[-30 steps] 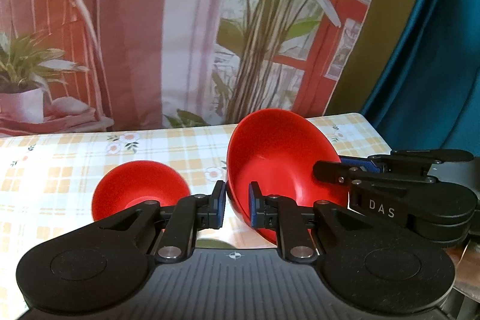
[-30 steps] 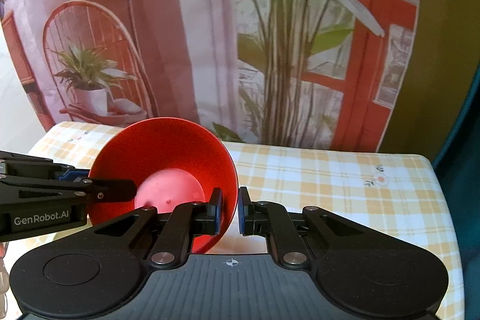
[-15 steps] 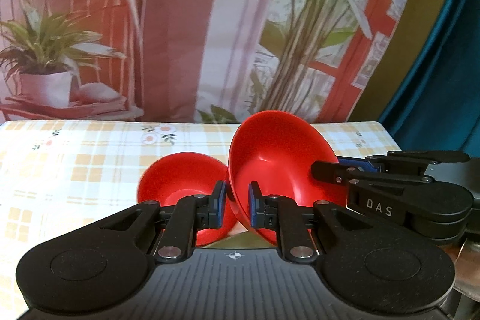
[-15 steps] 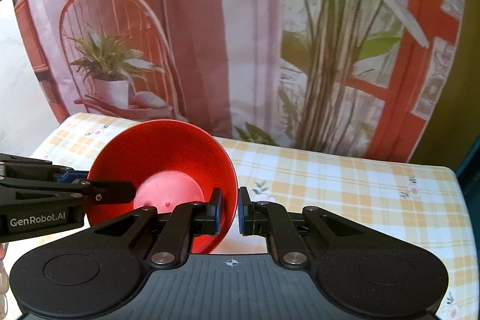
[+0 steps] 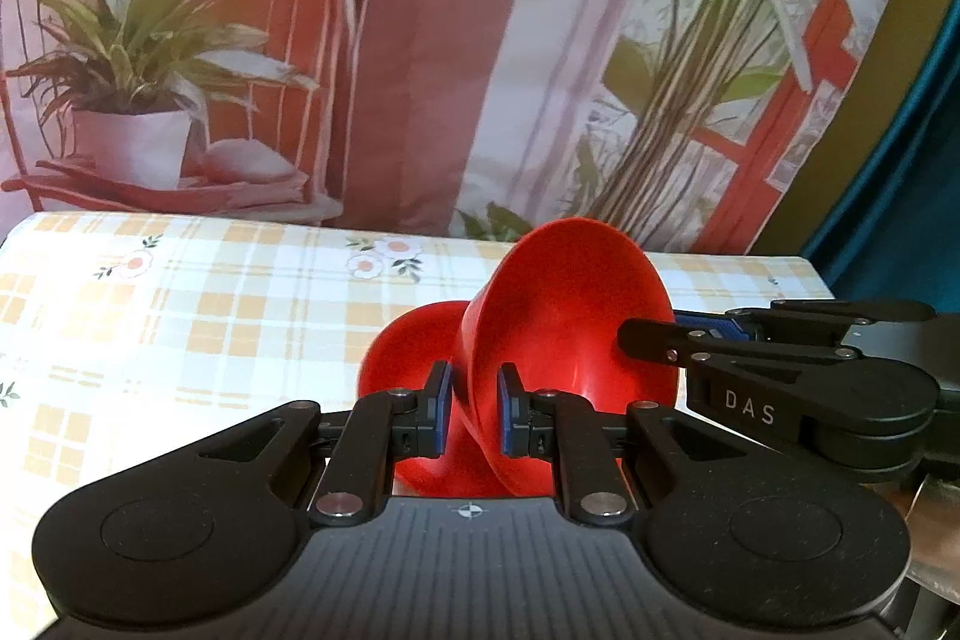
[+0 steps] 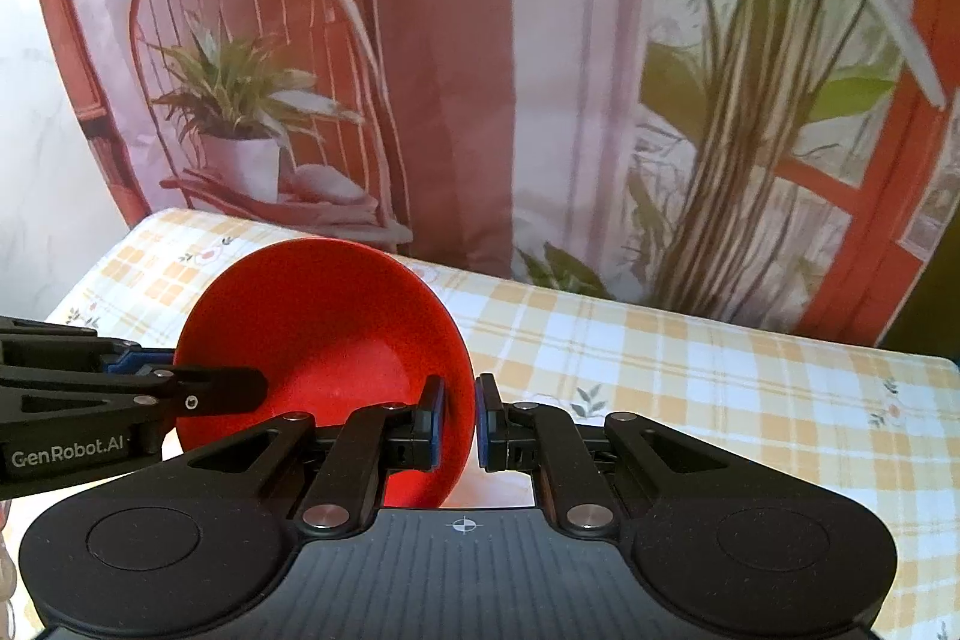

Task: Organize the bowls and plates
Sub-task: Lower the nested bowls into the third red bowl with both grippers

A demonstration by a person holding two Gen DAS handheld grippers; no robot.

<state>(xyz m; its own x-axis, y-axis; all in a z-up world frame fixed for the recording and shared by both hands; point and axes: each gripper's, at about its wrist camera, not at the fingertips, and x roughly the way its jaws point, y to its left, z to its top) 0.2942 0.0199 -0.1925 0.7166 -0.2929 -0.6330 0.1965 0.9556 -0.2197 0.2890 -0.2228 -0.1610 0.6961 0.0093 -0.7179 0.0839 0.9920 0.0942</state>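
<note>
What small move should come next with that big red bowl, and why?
Probably lower and level it onto the smaller red bowl. Both the left hand-held gripper and right hand-held gripper pinch the tilted large red bowl by its rim, right beside the smaller one on the table.

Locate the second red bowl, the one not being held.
Left wrist view, centre: the smaller red bowl sits on the checked tablecloth, just left of and behind the held red bowl.

Two red bowls [image 5: 570, 316] [image 5: 414, 340], two grippers [image 5: 471, 415] [image 6: 457, 421], one checked tablecloth [image 5: 180, 316].
</note>
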